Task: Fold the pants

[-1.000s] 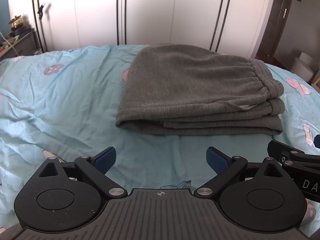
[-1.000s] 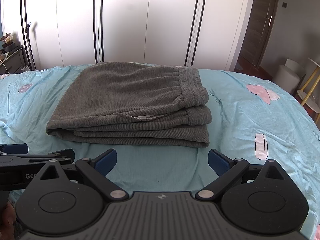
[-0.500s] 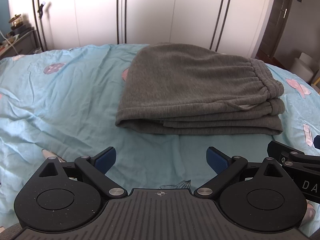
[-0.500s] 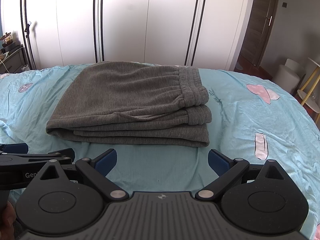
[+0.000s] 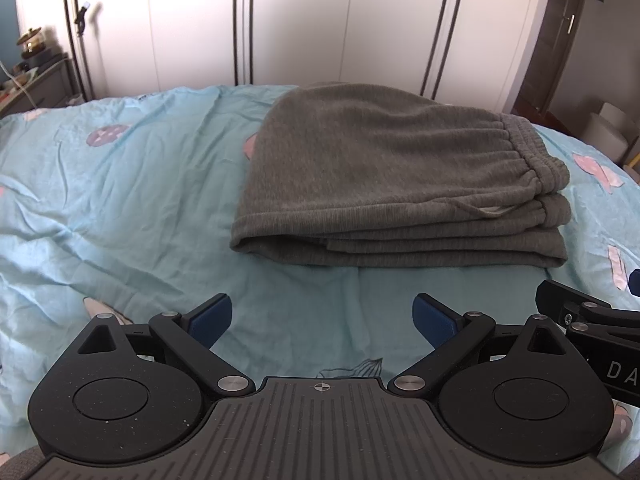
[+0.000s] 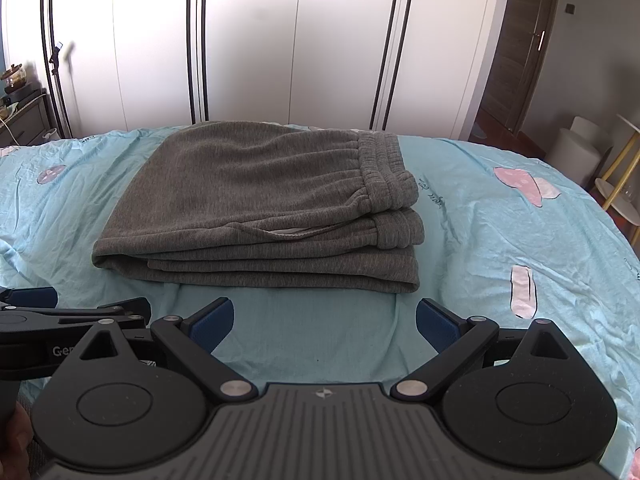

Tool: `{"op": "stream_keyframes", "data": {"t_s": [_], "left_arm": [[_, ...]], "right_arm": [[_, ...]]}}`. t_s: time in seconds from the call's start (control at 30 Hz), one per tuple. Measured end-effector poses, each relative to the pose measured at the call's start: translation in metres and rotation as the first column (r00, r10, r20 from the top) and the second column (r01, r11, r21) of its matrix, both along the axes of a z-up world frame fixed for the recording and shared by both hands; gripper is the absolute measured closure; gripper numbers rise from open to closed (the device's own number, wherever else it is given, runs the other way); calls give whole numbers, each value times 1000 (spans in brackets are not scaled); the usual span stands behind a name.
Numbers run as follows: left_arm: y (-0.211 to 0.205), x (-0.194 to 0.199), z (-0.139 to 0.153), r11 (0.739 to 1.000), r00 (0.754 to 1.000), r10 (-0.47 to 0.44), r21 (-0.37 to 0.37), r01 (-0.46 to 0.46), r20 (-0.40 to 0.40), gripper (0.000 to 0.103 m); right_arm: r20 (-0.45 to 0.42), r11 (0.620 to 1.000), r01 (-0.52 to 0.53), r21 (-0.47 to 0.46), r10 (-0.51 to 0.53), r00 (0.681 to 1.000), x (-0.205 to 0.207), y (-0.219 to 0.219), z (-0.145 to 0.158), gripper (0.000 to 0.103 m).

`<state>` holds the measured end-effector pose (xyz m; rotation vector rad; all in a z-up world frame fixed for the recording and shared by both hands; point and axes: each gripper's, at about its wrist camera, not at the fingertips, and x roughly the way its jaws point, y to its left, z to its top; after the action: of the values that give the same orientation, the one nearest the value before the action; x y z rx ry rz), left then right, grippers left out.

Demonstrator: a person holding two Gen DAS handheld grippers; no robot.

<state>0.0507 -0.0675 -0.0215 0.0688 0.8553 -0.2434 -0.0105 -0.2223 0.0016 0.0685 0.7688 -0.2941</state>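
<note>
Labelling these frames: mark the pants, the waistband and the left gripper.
pants [image 6: 248, 200], right wrist view, top folded layer
waistband [image 6: 384, 168], right wrist view, gathered elastic edge
left gripper [image 5: 322, 316], left wrist view, midway between open fingertips

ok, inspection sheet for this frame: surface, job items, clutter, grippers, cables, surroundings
Surface: bed under a wrinkled light-blue sheet with pink patches.
Job's things: grey pants folded into a layered stack, waistband on the right.
Clutter: nothing seen on the bed.
Grippers: left gripper and right gripper both open, empty, short of the pants.
Cables: white cord by the dresser.
Surroundings: white wardrobe, brown door, white stool.
</note>
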Motion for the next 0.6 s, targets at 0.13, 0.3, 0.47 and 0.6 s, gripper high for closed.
{"op": "stream_keyframes", "data": {"t_s": [0.13, 0.3, 0.47, 0.6], "left_arm": [[0, 0, -1, 1000, 1000, 0, -2, 0, -4, 3], [0, 0, -1, 1000, 1000, -1, -1, 1, -3, 3], [0, 0, -1, 1000, 1000, -1, -2, 1, -4, 3], [0, 1, -1, 1000, 1000, -1, -1, 1, -3, 3]], "right_arm": [[-1, 1000, 0, 0, 0, 1000, 0, 1, 0, 5], [-1, 1000, 0, -1, 0, 1000, 0, 1, 0, 5], [-1, 1000, -1, -1, 1, 1000, 0, 1, 0, 5], [0, 1000, 0, -1, 0, 1000, 0, 1, 0, 5]]}}
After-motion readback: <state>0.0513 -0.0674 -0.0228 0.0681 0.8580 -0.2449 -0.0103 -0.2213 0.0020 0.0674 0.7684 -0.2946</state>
